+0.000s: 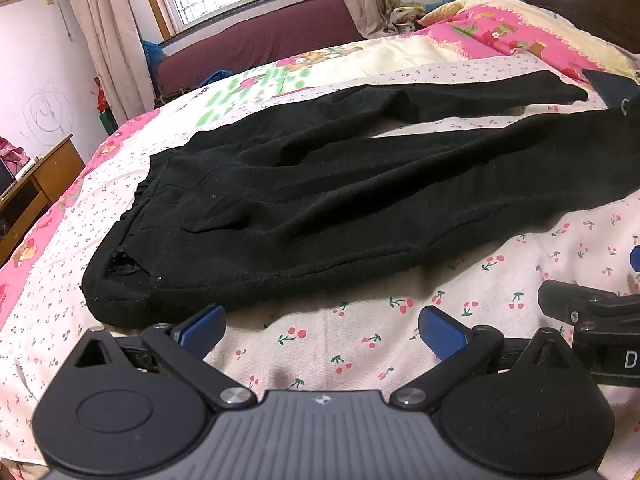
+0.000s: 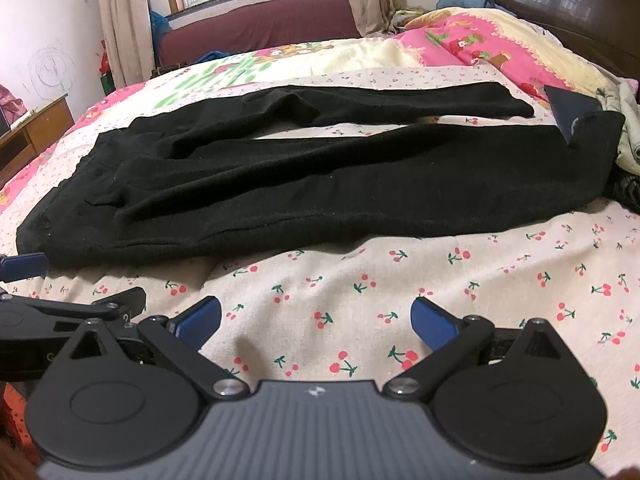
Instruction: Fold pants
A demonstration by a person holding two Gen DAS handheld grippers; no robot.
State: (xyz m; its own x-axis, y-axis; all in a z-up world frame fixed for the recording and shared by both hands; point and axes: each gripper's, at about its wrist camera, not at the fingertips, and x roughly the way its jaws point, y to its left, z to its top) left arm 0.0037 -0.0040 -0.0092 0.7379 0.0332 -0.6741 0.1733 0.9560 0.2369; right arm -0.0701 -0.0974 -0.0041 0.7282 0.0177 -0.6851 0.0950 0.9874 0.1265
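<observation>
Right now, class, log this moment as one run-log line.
stage: pre-grasp | black pants flat, unfolded on bedsheet | left gripper open, empty | right gripper open, empty | legs apart

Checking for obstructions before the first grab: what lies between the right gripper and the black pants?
Only bare cherry-print bedsheet lies between the right gripper and the black pants, as the right wrist view shows.

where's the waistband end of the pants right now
In the left wrist view the waistband lies at the left end of the black pants, just beyond the left gripper, legs stretching right across the cherry-print sheet.
</observation>
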